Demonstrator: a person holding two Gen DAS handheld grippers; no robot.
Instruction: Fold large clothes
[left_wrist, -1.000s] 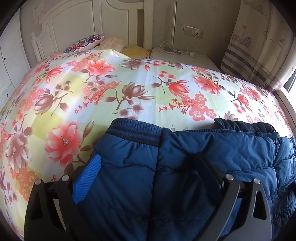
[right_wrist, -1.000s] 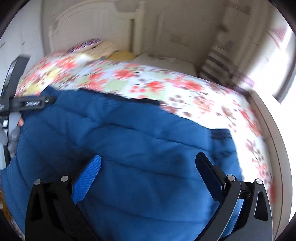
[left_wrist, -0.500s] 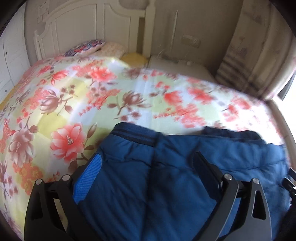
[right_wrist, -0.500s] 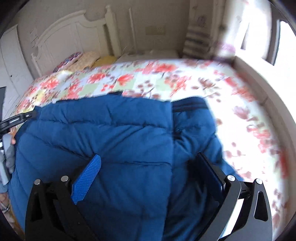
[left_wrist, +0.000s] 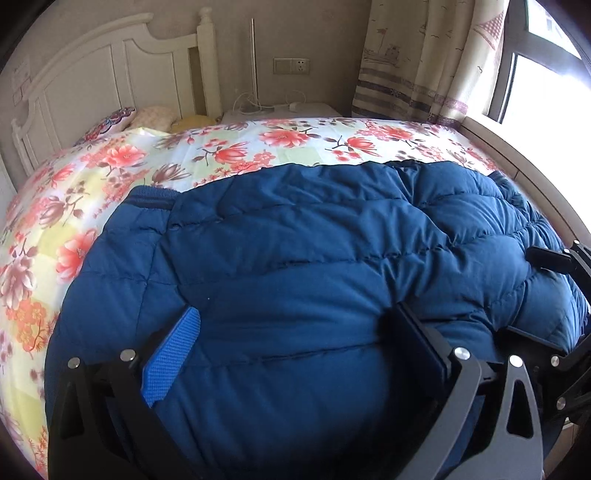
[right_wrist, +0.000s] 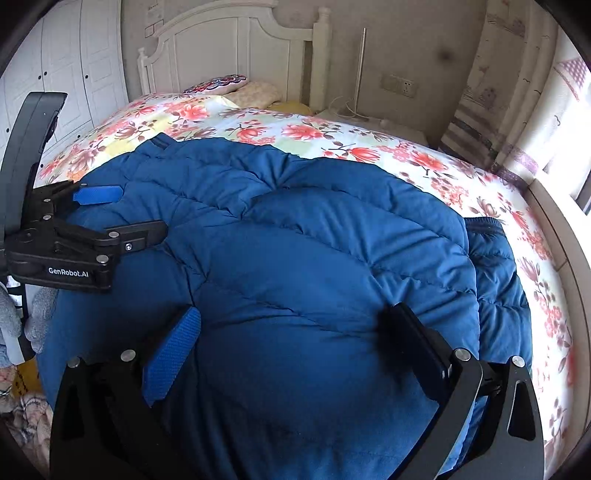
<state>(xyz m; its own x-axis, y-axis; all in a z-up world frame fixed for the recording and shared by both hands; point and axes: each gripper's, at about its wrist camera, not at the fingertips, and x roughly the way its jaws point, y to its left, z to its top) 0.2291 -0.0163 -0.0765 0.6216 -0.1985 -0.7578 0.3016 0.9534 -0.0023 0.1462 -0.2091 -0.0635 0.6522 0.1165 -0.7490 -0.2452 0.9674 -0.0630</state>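
A dark blue puffer jacket (left_wrist: 314, 251) lies spread on the floral bedspread (left_wrist: 110, 162), bulging in the middle, with a ribbed hem (left_wrist: 151, 195) at its far left. My left gripper (left_wrist: 295, 325) hovers open over the jacket's near part, nothing pinched between its fingers. In the right wrist view the jacket (right_wrist: 314, 240) fills the middle, with a second layer and ribbed edge (right_wrist: 484, 225) showing at the right. My right gripper (right_wrist: 295, 325) is open above the jacket. The left gripper (right_wrist: 136, 212) shows at the left edge, open; the right gripper (left_wrist: 532, 295) shows at the right edge of the left wrist view.
A white headboard (left_wrist: 92, 81) and pillows (left_wrist: 155, 114) are at the far end. A nightstand (left_wrist: 280, 110) with cables, a curtain (left_wrist: 424, 66) and a window (left_wrist: 546, 74) stand at the right. White wardrobe doors (right_wrist: 74, 55) are at the left. A gloved hand (right_wrist: 37, 321) holds the left gripper.
Both views have swung and drawn back, so more of the jacket shows. The two grippers have come closer side by side over its near edge. Both stayed open.
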